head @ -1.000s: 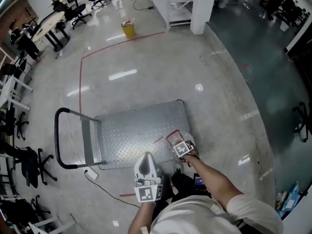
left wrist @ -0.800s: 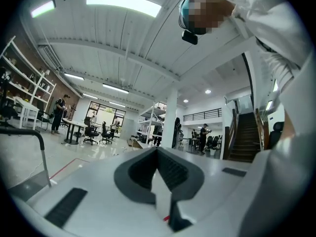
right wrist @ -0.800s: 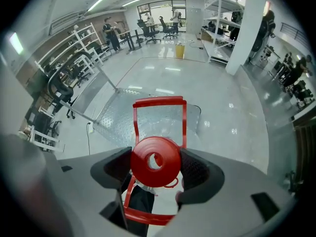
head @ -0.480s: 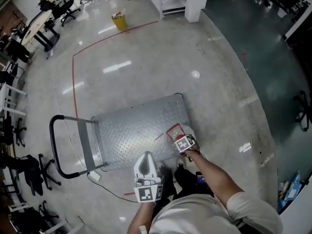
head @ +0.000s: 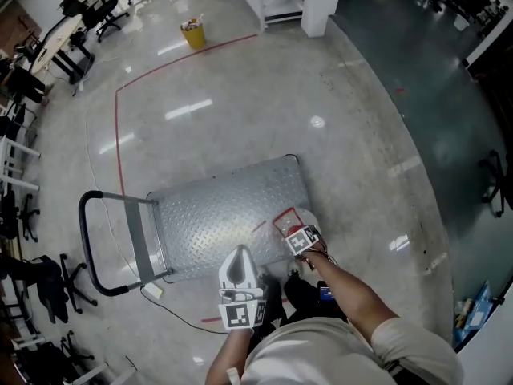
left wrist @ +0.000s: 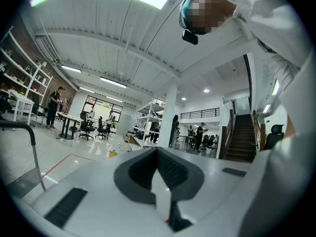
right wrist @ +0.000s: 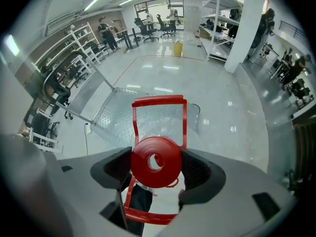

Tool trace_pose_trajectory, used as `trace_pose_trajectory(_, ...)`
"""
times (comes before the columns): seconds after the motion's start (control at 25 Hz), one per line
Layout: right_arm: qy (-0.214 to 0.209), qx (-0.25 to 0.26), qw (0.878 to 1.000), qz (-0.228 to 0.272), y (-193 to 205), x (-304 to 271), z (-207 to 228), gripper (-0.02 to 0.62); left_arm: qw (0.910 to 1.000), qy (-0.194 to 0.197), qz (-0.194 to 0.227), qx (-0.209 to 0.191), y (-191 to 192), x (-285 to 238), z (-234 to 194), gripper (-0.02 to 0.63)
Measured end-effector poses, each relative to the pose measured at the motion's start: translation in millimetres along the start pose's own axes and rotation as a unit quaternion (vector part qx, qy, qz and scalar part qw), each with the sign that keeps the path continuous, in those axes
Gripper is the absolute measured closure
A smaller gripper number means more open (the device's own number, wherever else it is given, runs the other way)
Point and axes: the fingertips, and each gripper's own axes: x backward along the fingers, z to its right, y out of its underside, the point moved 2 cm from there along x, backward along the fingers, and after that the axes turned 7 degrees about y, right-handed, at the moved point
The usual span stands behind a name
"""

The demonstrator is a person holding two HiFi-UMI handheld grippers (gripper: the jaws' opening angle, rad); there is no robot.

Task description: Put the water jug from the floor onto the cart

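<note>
Position of water jug [head: 309,217]: at the near right corner of the platform cart [head: 224,215] deck, right at the deck edge beside the floor [head: 240,111]. Not possible to tell whether resting on the deck, resting on the floor, or lifted clear.

Right tongs [right wrist: 155,169]: clamped on the red cap [right wrist: 148,152], one jaw on each side, with the red carrying frame [right wrist: 159,101] standing beyond the cap.

Left tongs [left wrist: 160,181]: jaws pressed together with nothing between them, pointed up toward the ceiling, held close to the body and apart from the jug.

Handling, as a judgement:
- Treat as heavy if filled; fill level not readable.
- Expect a stiff, smooth, clear plastic wall, slippery for tongs.
- Regard the cap as a weak lifting point, liable to twist or pull off under load.
- Prefer the carrying frame or the neck as the hold.
- Steady from below with the left tongs where possible.
- Set down well inside the deck, away from the edge, toward the push handle [head: 92,239].
</note>
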Motion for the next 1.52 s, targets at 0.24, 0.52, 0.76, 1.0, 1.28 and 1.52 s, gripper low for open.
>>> trace_pose_trajectory(0.24, 0.020, 0.005, 1.000, -0.020, 20, 2, 6, 0.293, 1.0000, 0.002, 0.005, -0.001, -4, 2, -2, 0.603)
trace_pose_trajectory(0.52, 0.010, -0.015, 1.000, 0.023, 17, 36, 8, 0.295, 0.9997, 0.019, 0.014, 0.001, -12, 6, 6, 0.603)
trace_pose_trajectory(0.76, 0.024, -0.079, 0.968, 0.235, -27, 165, 21, 0.540, 0.9991, 0.036, 0.024, 0.002, -26, 15, 17, 0.603)
trace_pose_trajectory(1.0, 0.055, -0.105, 0.838, 0.533, -48, 351, 23, 0.583, 0.9981, 0.050, 0.036, -0.005, -44, 23, 21, 0.603)
trace_pose_trajectory(1.28, 0.046, -0.131, 0.837, 0.529, -18, 345, 9, 0.583, 0.9979, 0.054, 0.034, 0.003, -41, 34, 23, 0.603)
trace_pose_trajectory(1.52, 0.035, -0.118, 0.838, 0.531, -19, 346, 3, 0.583, 0.9977, 0.058, 0.033, 0.002, -38, 30, 28, 0.603)
